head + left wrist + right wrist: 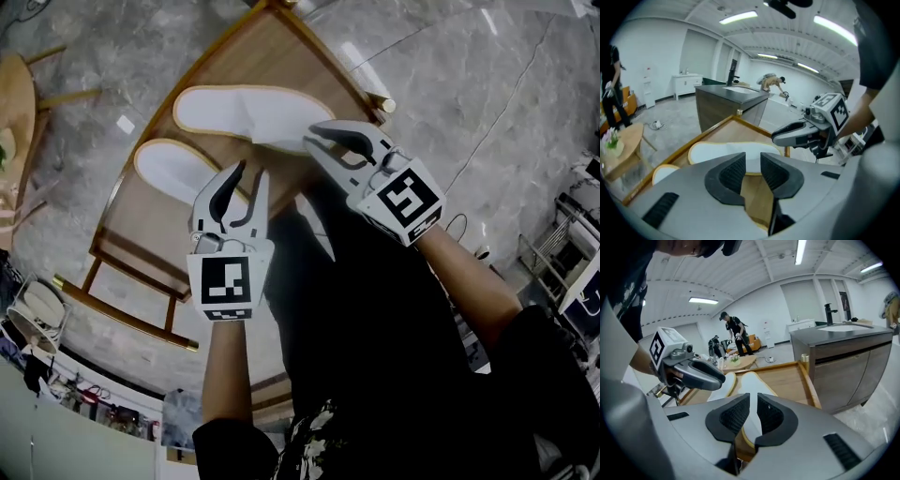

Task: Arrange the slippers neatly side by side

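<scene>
Two white slippers lie roughly parallel on the wooden table (274, 58): the far slipper (248, 112) reaches toward the right edge, the near slipper (169, 169) lies by the left edge. Left gripper (247, 172) is part-open and empty over the near slipper's end. Right gripper (317, 141) shows a narrow gap, also empty, over the far slipper's end. Probably final alignment: push the ends level and close the gap without pinching the soft uppers.

White slippers (244, 111) on wooden table (274, 54)
</scene>
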Tool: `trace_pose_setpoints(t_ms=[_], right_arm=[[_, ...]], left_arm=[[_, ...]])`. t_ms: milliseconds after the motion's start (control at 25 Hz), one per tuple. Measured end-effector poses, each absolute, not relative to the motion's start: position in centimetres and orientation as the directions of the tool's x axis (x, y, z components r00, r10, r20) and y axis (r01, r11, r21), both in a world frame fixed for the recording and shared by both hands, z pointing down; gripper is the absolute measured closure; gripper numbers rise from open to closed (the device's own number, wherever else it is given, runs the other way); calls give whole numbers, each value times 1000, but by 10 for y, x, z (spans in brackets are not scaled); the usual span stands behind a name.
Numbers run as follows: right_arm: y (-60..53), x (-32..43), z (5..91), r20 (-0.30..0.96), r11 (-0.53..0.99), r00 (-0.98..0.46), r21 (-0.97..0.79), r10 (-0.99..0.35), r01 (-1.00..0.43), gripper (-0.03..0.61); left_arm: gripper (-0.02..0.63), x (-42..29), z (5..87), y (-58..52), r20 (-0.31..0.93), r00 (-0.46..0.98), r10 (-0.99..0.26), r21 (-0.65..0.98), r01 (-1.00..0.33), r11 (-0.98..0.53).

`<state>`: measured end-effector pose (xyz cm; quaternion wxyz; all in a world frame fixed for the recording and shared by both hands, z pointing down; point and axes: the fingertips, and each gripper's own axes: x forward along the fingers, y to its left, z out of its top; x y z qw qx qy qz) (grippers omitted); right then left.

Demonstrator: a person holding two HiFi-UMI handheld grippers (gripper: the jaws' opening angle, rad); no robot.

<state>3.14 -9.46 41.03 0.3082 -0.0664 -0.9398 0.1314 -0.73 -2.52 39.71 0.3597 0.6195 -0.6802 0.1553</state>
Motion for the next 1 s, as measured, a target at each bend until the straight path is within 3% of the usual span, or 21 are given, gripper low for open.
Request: trace_pose_setpoints(t_ms=[240,440,840,1000], right_arm=[[-119,52,403,541,950,-835,-301,103,-77,541],[-116,69,403,534,940,-844,-312,52,-139,554],[-106,80,405,535,913,-845,-338,-13,-228,554],[-103,86,405,534,899,-843,-340,-56,-275,558]], left_arm=[[513,-17,405,-42,762,60,-645,-51,-987,-152],[497,2,425,-47,840,154,-520,-120,-882,-456],[491,1,444,-60,895,115,-432,-242,-688,-684],[520,2,453,-62,911,100,-400,-257,-620,-741]])
